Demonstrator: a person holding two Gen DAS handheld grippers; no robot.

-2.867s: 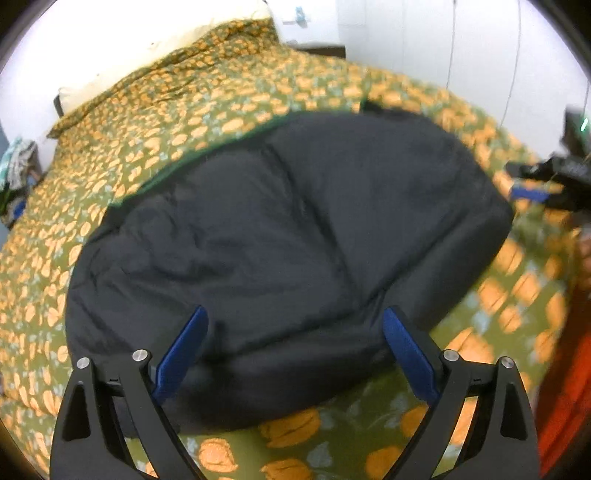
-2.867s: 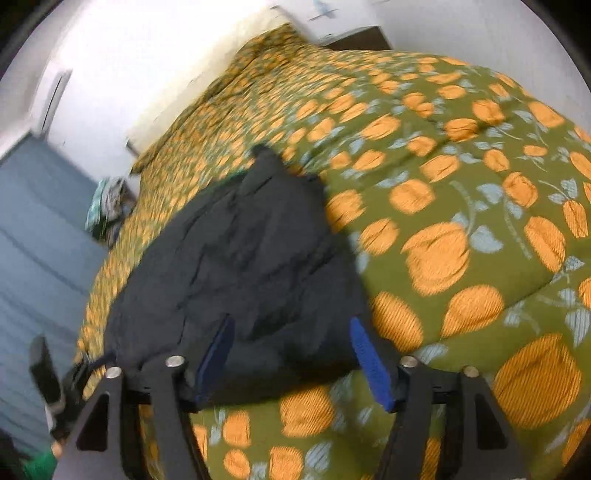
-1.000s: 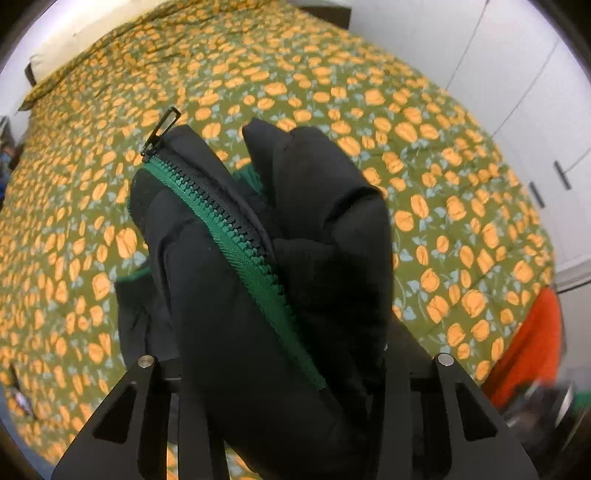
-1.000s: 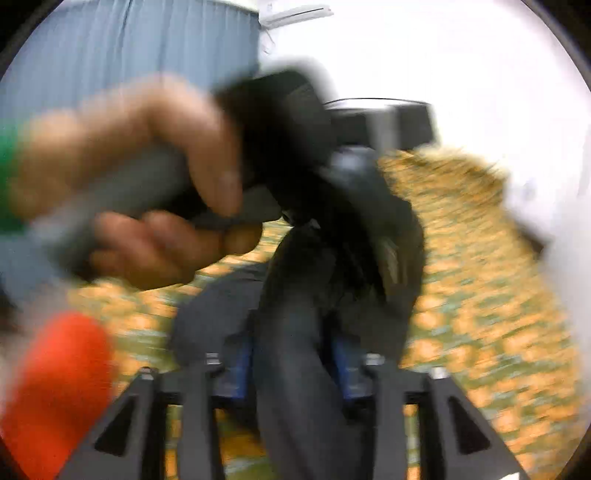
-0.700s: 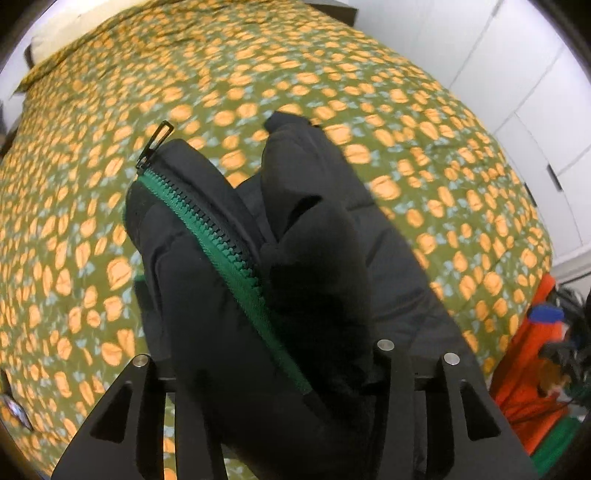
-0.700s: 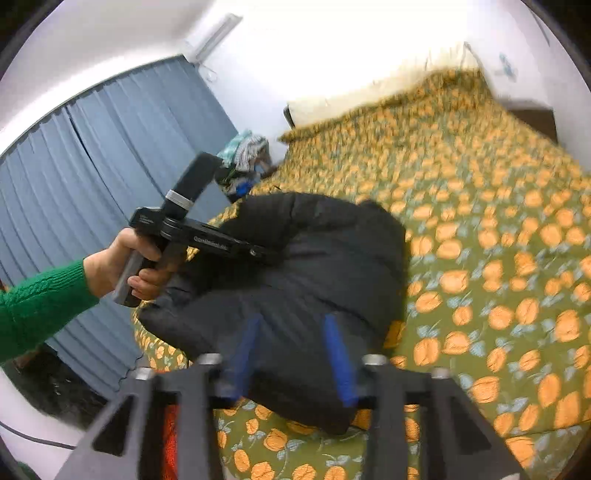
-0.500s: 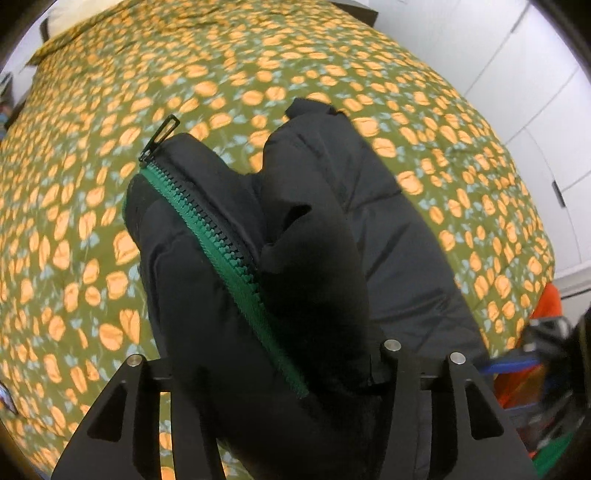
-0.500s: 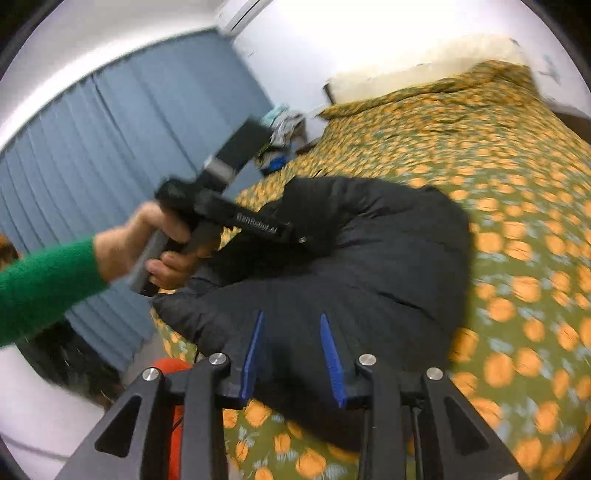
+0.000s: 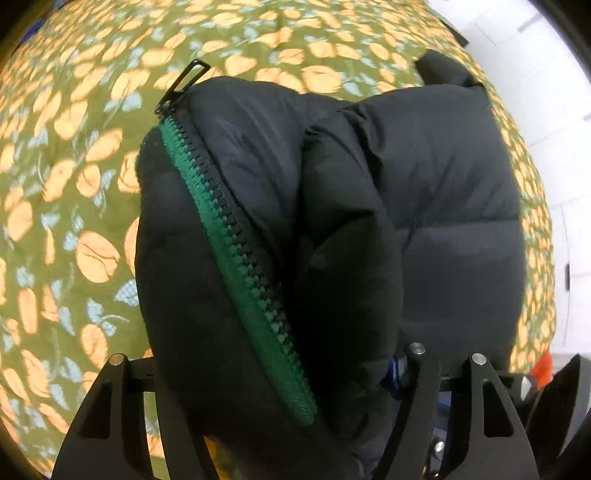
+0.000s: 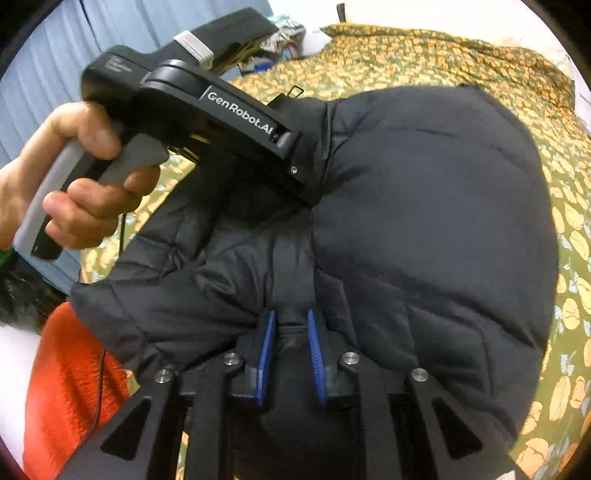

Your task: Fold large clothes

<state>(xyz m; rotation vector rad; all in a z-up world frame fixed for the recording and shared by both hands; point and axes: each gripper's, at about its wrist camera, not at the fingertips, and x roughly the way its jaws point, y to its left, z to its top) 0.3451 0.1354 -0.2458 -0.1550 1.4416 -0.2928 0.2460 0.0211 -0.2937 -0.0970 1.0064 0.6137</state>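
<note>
The jaws of the right gripper (image 10: 290, 347) are closing narrowly on a pinched ridge of the black puffer jacket (image 10: 424, 221); those of the left gripper (image 9: 280, 373) are opening, with a thick fold bearing the green zipper (image 9: 236, 258) bulging between them. The jacket is seen bundled in a doubled heap on the floral bedspread (image 9: 66, 155), near its edge. The fold is judged largely made; release and flattening appear to remain.

You have a bed (image 10: 424, 55) with a green, orange-flowered cover, blue curtains (image 10: 122, 26) far left, and white cupboard doors (image 9: 554, 110) right.
</note>
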